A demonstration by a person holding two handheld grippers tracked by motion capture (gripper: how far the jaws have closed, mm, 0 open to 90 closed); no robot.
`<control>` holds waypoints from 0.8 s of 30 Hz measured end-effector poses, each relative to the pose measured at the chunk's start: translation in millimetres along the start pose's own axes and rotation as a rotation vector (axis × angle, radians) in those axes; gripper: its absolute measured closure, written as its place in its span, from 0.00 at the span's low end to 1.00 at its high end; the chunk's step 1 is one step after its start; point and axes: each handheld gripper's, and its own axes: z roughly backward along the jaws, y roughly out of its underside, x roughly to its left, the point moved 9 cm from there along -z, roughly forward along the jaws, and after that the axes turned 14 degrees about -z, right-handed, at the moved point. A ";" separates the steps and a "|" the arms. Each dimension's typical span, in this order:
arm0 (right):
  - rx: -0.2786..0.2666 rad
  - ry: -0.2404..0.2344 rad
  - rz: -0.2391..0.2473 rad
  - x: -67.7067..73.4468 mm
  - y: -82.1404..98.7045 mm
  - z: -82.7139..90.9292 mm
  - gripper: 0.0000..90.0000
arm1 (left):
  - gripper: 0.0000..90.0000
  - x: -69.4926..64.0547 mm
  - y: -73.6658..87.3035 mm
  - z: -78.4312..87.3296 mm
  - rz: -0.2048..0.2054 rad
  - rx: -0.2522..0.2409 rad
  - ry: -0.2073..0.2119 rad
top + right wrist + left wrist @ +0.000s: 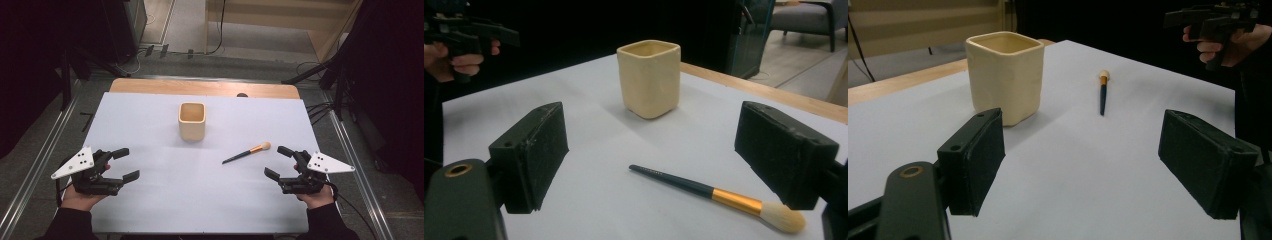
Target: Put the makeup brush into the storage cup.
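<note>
A cream square cup (pixel 192 120) stands upright on the white sheet (pixel 165 195), toward the back middle; it also shows in the left gripper view (pixel 1004 75) and the right gripper view (pixel 649 78). A makeup brush (pixel 246 153) with a dark handle, gold band and pale bristles lies flat to the cup's right front, seen too at brush (pixel 1103 92) and brush (pixel 719 198). My left gripper (pixel 125 163) hovers open at the front left, nothing between its jaws. My right gripper (pixel 278 161) is open at the front right, just right of the brush's bristle end, apart from it.
The sheet covers a wooden table whose bare far edge (pixel 200 88) shows behind the cup. Metal rails (pixel 37 165) run along both sides. Cables lie on the floor (pixel 190 52) beyond, and dark stands flank the table.
</note>
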 end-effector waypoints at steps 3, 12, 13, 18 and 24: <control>0.006 0.014 -0.001 -1.1 1.3 -1.2 0.16 | 0.21 -0.5 0.0 0.2 -0.001 0.001 0.002; 0.007 0.008 -0.015 -1.3 0.9 -0.2 0.16 | 0.21 -1.6 0.6 0.3 0.010 0.009 0.013; 0.005 0.008 -0.027 -1.7 0.4 -0.3 0.16 | 0.21 -1.6 0.6 0.3 0.010 0.009 0.013; 0.000 0.011 -0.030 -2.4 -0.6 0.3 0.16 | 0.21 -0.2 0.1 1.4 0.009 0.000 0.004; 0.002 0.010 -0.028 -2.1 -0.5 0.4 0.16 | 0.20 -1.8 -0.4 1.7 0.015 -0.003 0.021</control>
